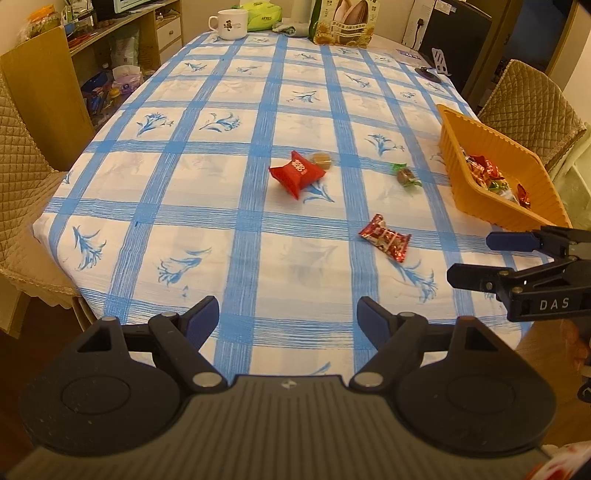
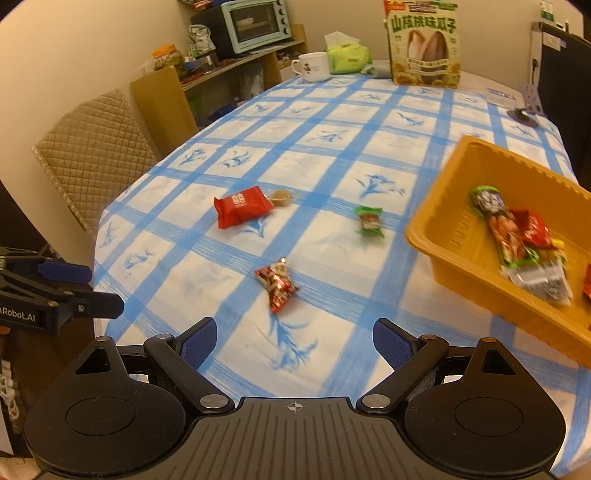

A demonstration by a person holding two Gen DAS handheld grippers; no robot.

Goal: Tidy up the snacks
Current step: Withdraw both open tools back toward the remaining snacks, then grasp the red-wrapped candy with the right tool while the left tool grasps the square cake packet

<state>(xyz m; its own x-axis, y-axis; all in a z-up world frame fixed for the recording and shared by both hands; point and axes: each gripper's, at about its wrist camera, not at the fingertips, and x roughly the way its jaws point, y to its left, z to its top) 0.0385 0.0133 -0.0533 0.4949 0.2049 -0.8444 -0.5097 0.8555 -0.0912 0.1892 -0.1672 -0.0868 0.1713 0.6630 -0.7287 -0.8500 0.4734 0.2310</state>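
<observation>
On the blue-checked tablecloth lie a red pillow-shaped packet (image 1: 297, 172) (image 2: 242, 211), a small tan candy (image 1: 322, 160) (image 2: 281, 197) touching its far side, a green-wrapped candy (image 1: 406, 175) (image 2: 369, 220), and a red foil candy (image 1: 386, 237) (image 2: 277, 283). An orange basket (image 1: 458, 177) (image 2: 437, 229) at the right holds several wrapped snacks. My left gripper (image 1: 288, 314) hovers open and empty over the near edge. My right gripper (image 2: 294, 338) is open and empty too, just short of the red foil candy; it also shows in the left wrist view (image 1: 467, 258).
At the far end stand a white mug (image 1: 228, 24) (image 2: 312, 66), a green tissue pack (image 2: 347, 55) and a sunflower-seed box (image 1: 345, 22) (image 2: 424, 42). Quilted chairs (image 1: 26, 155) (image 2: 94, 155) flank the table. Shelves with an oven (image 2: 255, 24) line the left wall.
</observation>
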